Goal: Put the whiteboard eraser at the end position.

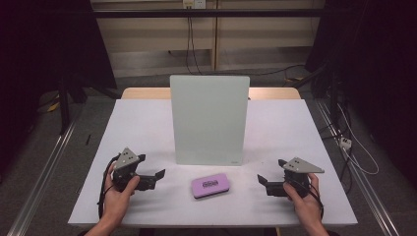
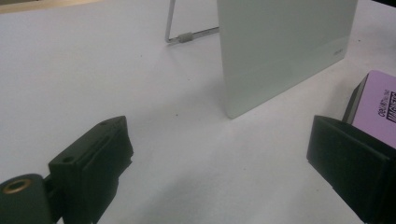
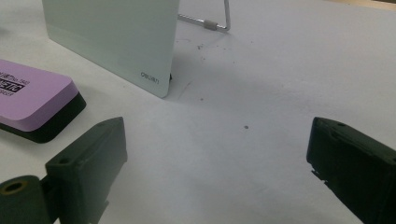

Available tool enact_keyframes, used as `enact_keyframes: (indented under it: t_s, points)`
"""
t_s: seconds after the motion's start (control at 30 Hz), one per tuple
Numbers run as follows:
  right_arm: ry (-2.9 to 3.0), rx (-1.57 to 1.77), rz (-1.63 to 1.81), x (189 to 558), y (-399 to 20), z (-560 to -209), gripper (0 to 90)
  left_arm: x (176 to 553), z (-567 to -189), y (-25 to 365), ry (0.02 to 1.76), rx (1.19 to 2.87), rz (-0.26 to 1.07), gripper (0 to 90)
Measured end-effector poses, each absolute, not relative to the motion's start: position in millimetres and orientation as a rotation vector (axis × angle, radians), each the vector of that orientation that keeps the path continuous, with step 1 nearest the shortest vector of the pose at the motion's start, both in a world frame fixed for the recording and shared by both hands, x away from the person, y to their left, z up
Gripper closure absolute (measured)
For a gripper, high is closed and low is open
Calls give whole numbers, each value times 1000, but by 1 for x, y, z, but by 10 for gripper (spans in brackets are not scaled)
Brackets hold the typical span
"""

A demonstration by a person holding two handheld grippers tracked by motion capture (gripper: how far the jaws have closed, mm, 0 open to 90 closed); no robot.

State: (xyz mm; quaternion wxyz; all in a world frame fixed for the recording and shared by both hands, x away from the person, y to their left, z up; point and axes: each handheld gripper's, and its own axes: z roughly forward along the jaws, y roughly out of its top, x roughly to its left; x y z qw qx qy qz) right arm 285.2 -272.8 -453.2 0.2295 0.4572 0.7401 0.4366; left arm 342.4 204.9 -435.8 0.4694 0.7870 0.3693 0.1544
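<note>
We see a big white desk [image 1: 137, 128] with a smooth, flat top and a strip of light wood along its far edge. In the middle of it stands a tall glass board [image 1: 209, 119], pale green-white, shaped like a rectangle with soft round corners. It leans back a little on a thin bent metal stand [image 2: 187, 36] behind it, and it has a tiny word printed near one bottom corner. In front of the board, near the person's side, lies a small eraser [image 1: 210, 185]. It is a flat block with round corners, purple on top with a dark label, and black underneath. It lies between the two grippers and touches neither. The left hand-held gripper [image 1: 156, 178] rests low over the desk to the left of the eraser. Its two chunky black jaws are spread wide apart and hold nothing. The right hand-held gripper [image 1: 264, 183] sits to the right of the eraser, and its black jaws are wide apart too, with nothing between them. Each gripper has a grey three-cornered plate on top.
</note>
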Motion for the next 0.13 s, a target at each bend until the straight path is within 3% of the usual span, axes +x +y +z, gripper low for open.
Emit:
enact_keyframes:
  t_s: [0.13]
  points:
    - [2036, 1256, 1201, 284, -274, -453, 55, 340, -433, 206, 906, 1912, 399, 59]
